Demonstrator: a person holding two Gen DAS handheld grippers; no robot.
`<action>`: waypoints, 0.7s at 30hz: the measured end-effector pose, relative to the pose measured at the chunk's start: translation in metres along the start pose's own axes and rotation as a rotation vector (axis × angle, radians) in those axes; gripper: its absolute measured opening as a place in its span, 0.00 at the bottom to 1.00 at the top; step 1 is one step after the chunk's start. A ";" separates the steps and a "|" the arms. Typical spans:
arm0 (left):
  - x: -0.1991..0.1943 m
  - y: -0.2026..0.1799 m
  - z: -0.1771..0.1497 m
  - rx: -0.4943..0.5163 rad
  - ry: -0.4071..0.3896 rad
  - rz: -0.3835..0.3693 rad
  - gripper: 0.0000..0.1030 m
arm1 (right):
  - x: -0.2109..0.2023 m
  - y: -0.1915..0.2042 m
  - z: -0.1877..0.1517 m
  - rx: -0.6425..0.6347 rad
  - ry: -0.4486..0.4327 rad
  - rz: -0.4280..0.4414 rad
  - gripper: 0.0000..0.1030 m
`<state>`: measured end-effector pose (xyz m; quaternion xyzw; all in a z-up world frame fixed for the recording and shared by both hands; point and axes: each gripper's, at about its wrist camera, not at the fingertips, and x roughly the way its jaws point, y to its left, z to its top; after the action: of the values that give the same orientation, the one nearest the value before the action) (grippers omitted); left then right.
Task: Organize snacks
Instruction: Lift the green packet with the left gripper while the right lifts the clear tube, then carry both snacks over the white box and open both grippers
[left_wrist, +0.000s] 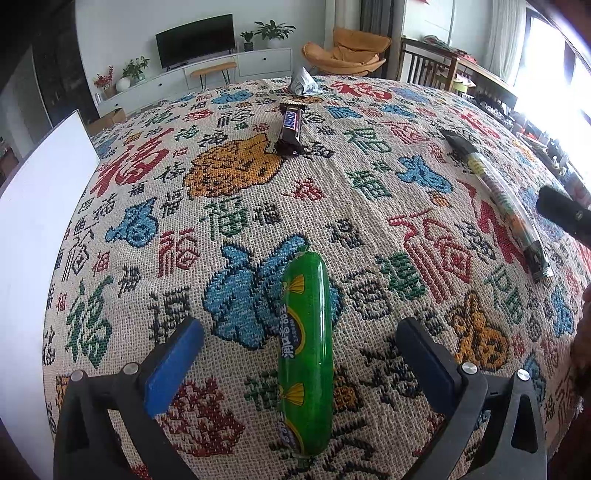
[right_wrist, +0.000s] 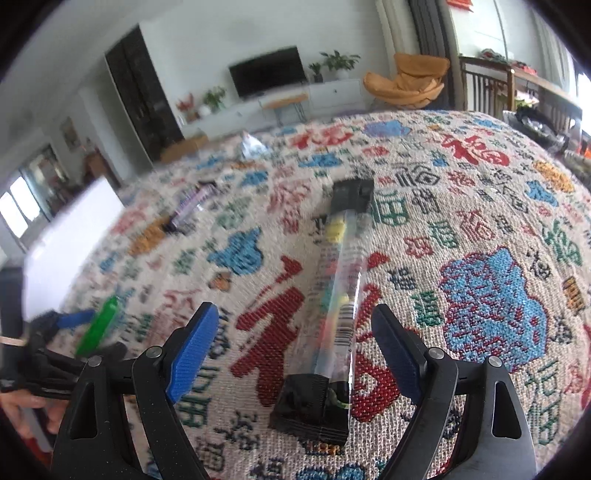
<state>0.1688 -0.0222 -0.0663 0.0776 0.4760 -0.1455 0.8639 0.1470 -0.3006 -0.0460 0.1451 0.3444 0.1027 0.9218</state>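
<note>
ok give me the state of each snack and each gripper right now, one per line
Green sausage: lying flat on the cloth, between the open left jaws, untouched.
Clear candy tube: lying flat, between the open right jaws, untouched.
Chocolate bar: wrapped, lying flat farther back.
Silver packet: crumpled, near the far edge.
Left gripper: open.
Right gripper: open.

Patterned tablecloth (left_wrist: 258, 206), white board (left_wrist: 40, 206)
</note>
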 end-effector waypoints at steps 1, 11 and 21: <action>0.000 0.000 0.001 0.001 0.014 -0.003 1.00 | -0.011 -0.010 0.000 0.051 -0.050 0.050 0.84; -0.015 -0.006 0.001 0.022 -0.041 -0.035 0.22 | 0.018 -0.080 0.063 0.393 0.182 -0.072 0.86; -0.083 0.036 -0.037 -0.187 -0.153 -0.222 0.22 | 0.074 -0.006 0.046 0.084 0.416 -0.218 0.21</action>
<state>0.1092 0.0363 -0.0164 -0.0674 0.4261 -0.2006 0.8796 0.2330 -0.2937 -0.0595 0.1208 0.5446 0.0158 0.8298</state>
